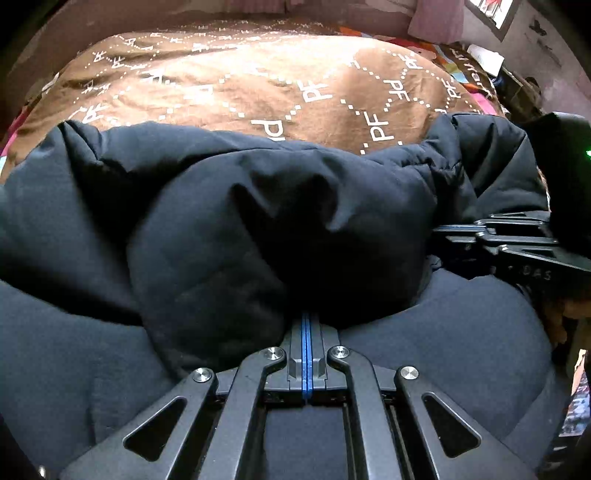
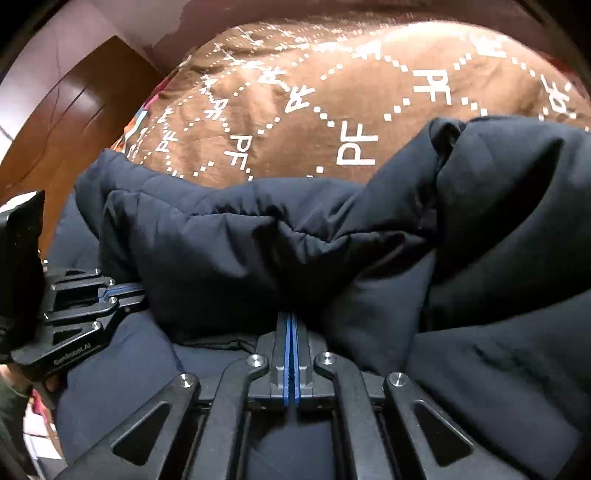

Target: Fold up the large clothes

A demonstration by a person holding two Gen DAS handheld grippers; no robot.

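Jacket (image 1: pixel 229 236), dark navy and padded, heaped on a bed under a brown cover (image 1: pixel 236 92) printed with white dotted diamonds and "PF" letters. Lies across the near side of the bed, long axis running left to right in both views; which end is collar or hem cannot be told. Folded upper layer bulging over a flatter layer nearer the cameras. Beyond the cover: pale pinkish wall (image 1: pixel 92 14) at the head, pillow (image 1: pixel 436 18) at the far right corner, dark-framed picture (image 1: pixel 491 13) on the right wall, bright multicoloured sheet (image 1: pixel 454 62) peeking out at the cover's edges. Brown wooden panel (image 2: pixel 70 110) on the left in the right wrist view.

Left gripper (image 1: pixel 307 317) clenched on a jacket fold, blue pads pressed together, tips buried under the fabric. Right gripper (image 2: pixel 289 317) likewise clamped on the jacket's near fold, tips hidden by cloth. Side by side, each seen at the edge of the other's view, both angled steeply down.
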